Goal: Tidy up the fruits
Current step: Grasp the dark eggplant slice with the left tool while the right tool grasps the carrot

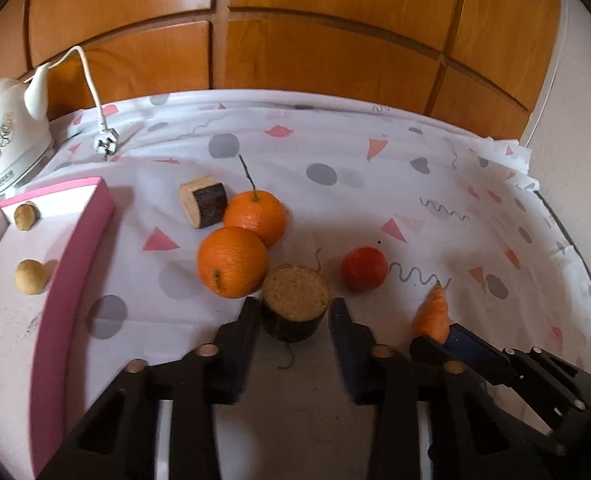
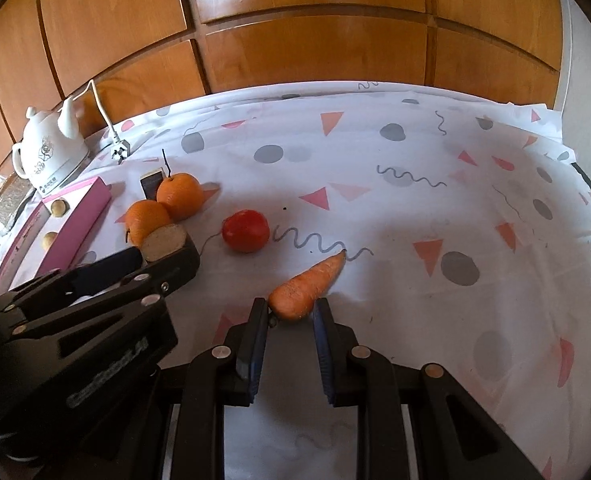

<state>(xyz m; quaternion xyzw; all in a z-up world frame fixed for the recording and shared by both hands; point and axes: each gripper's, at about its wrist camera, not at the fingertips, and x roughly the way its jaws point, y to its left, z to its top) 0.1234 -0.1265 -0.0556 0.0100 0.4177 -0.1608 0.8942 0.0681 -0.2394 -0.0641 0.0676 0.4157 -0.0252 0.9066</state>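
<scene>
Two oranges [image 1: 233, 262] [image 1: 256, 218] lie together on the patterned cloth, with a red tomato [image 1: 364, 268] to their right. A dark-skinned cut chunk [image 1: 295, 304] with a pale top stands between the fingertips of my left gripper [image 1: 295, 312], whose jaws are open around it. A second cut chunk [image 1: 203, 204] lies behind the oranges. In the right wrist view a carrot [image 2: 309, 286] lies on the cloth, its thick end between the open jaws of my right gripper [image 2: 289, 312]. The oranges [image 2: 179, 194] and tomato [image 2: 245, 231] show there too.
A pink-sided open box [image 1: 71, 256] at the left holds two small tan round fruits [image 1: 31, 276] [image 1: 26, 216]. A white kettle [image 1: 9, 136] and its plug [image 1: 107, 142] sit at the back left. Wooden cabinet doors [image 1: 295, 40] stand behind the table.
</scene>
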